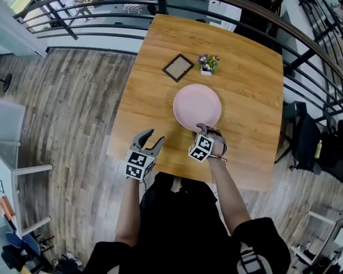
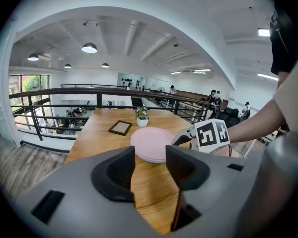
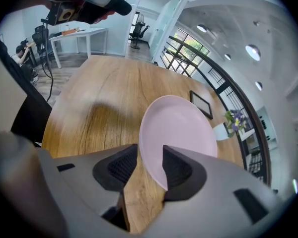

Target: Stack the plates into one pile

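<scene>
A pile of pink plates (image 1: 197, 106) lies in the middle of the wooden table (image 1: 246, 73); the left gripper view shows at least two stacked plates (image 2: 151, 144). My right gripper (image 1: 207, 128) sits at the pile's near edge. In the right gripper view the jaws (image 3: 150, 165) stand apart with the top plate's rim (image 3: 181, 133) between them, and a gap shows on the left side. My left gripper (image 1: 151, 137) hovers open over the table's near left edge, clear of the plates, with nothing between its jaws (image 2: 150, 167).
A small dark picture frame (image 1: 178, 67) and a white pot of purple flowers (image 1: 207, 63) stand behind the plates. A black railing (image 1: 103, 16) runs past the table's far side. Wooden floor lies to the left, and a black bag sits at the right.
</scene>
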Demonstrator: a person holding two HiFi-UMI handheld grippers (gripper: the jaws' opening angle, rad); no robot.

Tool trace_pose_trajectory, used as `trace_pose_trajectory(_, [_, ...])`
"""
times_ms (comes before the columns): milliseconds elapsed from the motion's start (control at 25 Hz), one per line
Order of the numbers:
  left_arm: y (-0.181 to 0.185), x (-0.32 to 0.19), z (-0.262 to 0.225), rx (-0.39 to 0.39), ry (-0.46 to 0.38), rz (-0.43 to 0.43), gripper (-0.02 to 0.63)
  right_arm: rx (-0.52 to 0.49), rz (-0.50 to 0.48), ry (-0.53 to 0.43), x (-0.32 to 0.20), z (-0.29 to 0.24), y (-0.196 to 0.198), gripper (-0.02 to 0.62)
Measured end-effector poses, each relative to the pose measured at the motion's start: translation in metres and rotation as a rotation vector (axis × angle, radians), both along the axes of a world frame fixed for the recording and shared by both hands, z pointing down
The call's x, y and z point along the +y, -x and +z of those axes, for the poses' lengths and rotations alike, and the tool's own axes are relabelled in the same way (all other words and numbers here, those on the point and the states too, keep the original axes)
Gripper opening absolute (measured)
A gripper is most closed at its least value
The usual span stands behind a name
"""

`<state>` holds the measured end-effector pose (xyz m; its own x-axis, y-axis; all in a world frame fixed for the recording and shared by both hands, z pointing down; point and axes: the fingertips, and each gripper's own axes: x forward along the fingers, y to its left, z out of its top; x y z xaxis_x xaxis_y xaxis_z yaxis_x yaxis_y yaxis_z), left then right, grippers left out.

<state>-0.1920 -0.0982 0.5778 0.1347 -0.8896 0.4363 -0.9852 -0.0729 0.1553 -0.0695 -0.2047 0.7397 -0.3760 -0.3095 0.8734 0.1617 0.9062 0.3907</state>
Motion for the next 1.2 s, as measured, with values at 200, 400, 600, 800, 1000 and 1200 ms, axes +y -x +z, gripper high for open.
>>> trace_pose_trajectory(200, [-0.011, 0.001, -0.006, -0.007, -0.007, -0.020, 0.207, -0.057, 0.041, 0.056, -0.001, -0.007, -0.014, 0.173])
trace_pose_trajectory(400, [-0.021, 0.006, -0.007, -0.002, -0.006, -0.036, 0.207, -0.103, 0.067, 0.080, 0.001, -0.011, -0.030, 0.145])
trace_pose_trajectory(600, [-0.035, 0.007, -0.013, -0.010, -0.011, -0.036, 0.178, -0.144, 0.094, 0.094, 0.002, -0.023, -0.047, 0.062])
trace_pose_trajectory(800, [-0.050, 0.008, -0.019, -0.015, -0.026, -0.033, 0.085, -0.210, 0.121, 0.103, 0.002, -0.034, -0.064, 0.009])
trace_pose_trajectory(1000, [-0.057, 0.007, -0.020, -0.022, -0.042, -0.055, 0.038, -0.352, 0.182, 0.132, 0.000, -0.051, -0.072, 0.009])
trace_pose_trajectory(1200, [-0.069, 0.002, -0.025, 0.024, -0.063, -0.069, 0.031, -0.442, 0.198, 0.192, -0.001, -0.067, -0.082, 0.009])
